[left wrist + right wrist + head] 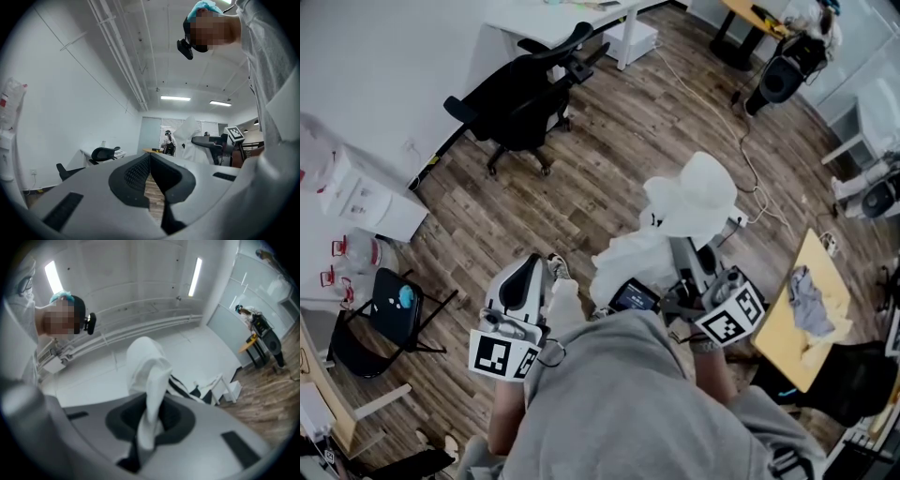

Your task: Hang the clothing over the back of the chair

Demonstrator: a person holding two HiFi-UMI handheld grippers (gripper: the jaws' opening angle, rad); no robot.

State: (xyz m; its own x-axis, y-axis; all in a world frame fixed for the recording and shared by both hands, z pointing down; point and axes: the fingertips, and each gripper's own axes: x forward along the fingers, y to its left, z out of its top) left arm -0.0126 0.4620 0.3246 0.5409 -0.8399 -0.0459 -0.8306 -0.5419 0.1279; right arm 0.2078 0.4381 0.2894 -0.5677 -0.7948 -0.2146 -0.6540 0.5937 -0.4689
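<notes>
Clothing (692, 199), white and bunched, hung above the wooden floor (609, 141) right of the middle of the room, just in front of the person's grey sweatshirt (619, 403). It was well apart from the black office chair (523, 98), which stood far and to the left beside a white desk (558, 21). A yellow table (787, 347) sat at the right with a grey cloth (811, 302) lying on it, and a small black folding chair (380, 323) stood near the left wall.

The right gripper (149, 414) had its jaws pressed together on a fold of the white garment, which rose upward from between them. The left gripper (150, 158) was held level just left of the clothing, its jaws closed tip to tip with nothing between them.
</notes>
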